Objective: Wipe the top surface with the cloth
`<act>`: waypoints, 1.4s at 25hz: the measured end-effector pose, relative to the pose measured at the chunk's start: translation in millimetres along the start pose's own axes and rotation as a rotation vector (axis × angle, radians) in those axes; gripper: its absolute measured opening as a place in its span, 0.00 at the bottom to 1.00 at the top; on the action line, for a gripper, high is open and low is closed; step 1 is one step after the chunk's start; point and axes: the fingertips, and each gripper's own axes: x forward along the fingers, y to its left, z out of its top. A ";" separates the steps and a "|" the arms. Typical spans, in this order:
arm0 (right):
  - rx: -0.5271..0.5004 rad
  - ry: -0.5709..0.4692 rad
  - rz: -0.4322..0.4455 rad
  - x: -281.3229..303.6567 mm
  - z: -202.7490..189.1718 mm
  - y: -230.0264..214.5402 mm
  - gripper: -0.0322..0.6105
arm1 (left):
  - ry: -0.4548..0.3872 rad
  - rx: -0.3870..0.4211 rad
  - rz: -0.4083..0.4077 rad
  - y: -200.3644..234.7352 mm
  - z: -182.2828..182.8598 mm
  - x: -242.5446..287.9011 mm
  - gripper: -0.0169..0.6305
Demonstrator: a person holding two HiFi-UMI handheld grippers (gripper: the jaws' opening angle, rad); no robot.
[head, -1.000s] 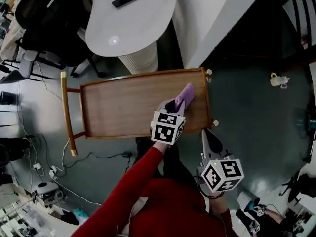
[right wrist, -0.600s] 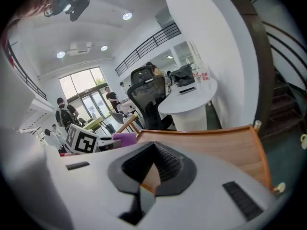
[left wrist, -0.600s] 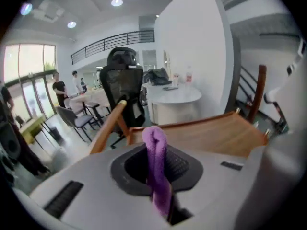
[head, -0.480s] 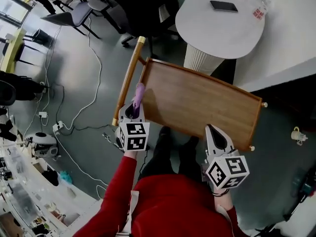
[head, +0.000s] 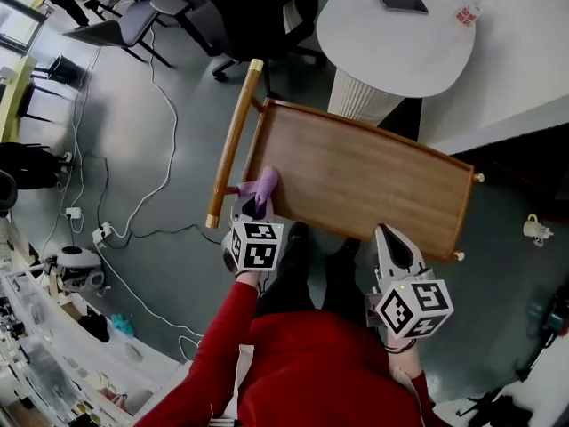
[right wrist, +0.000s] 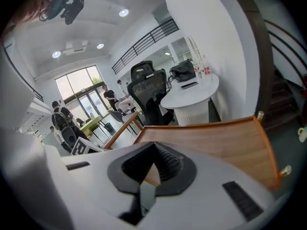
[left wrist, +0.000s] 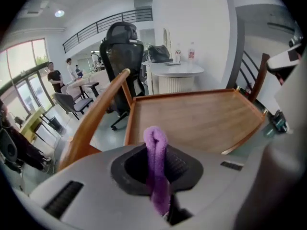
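Observation:
The wooden top (head: 356, 181) of a cart with a raised rim lies in the middle of the head view, its bar handle (head: 233, 140) at the left end. My left gripper (head: 252, 205) is shut on a purple cloth (head: 264, 182), which rests at the top's near left corner beside the handle. In the left gripper view the cloth (left wrist: 155, 140) sticks up from between the jaws of the left gripper (left wrist: 157, 174), with the wooden top (left wrist: 192, 119) stretching ahead. My right gripper (head: 386, 236) hovers at the top's near edge toward the right end. In its own view the right gripper (right wrist: 151, 169) is shut and holds nothing.
A white round table (head: 391, 43) with a phone (head: 403, 6) stands just beyond the cart. A black office chair (head: 258, 7) is at the far left. Cables (head: 160, 185) run over the floor left of the handle. A small mug-like object (head: 536, 229) sits on the floor at right.
The left gripper carried the cloth along the top from the end away from the handle to the handle end, then slightly back onto the near left corner. The head view swung round.

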 end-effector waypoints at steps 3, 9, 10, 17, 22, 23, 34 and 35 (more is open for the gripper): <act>0.037 -0.017 -0.059 -14.8 -6.8 -11.2 0.05 | 0.034 0.015 -0.148 -39.3 -3.7 10.5 0.10; 0.127 -0.073 -0.214 -64.5 -20.3 -62.7 0.05 | 0.070 0.119 -0.460 -177.3 9.8 25.6 0.10; 0.147 -0.082 -0.245 -74.8 -24.0 -73.1 0.05 | 0.085 0.148 -0.522 -208.3 11.1 26.0 0.10; 0.258 -0.143 -0.424 -134.3 -42.5 -121.5 0.05 | 0.125 0.287 -0.893 -397.1 34.3 -3.8 0.10; 0.335 -0.181 -0.520 -173.3 -60.7 -142.1 0.05 | 0.163 0.353 -1.005 -465.5 29.3 -22.4 0.10; 0.347 -0.187 -0.533 -178.4 -63.2 -146.0 0.05 | 0.169 0.349 -1.012 -470.7 29.2 -22.1 0.10; 0.282 -0.200 -0.457 -172.5 -43.5 -161.3 0.05 | -0.003 -0.018 -1.150 -444.2 92.5 -52.4 0.10; 0.252 -0.206 -0.434 -164.3 -34.5 -157.8 0.05 | -0.069 -0.011 -1.125 -426.2 104.5 -55.8 0.10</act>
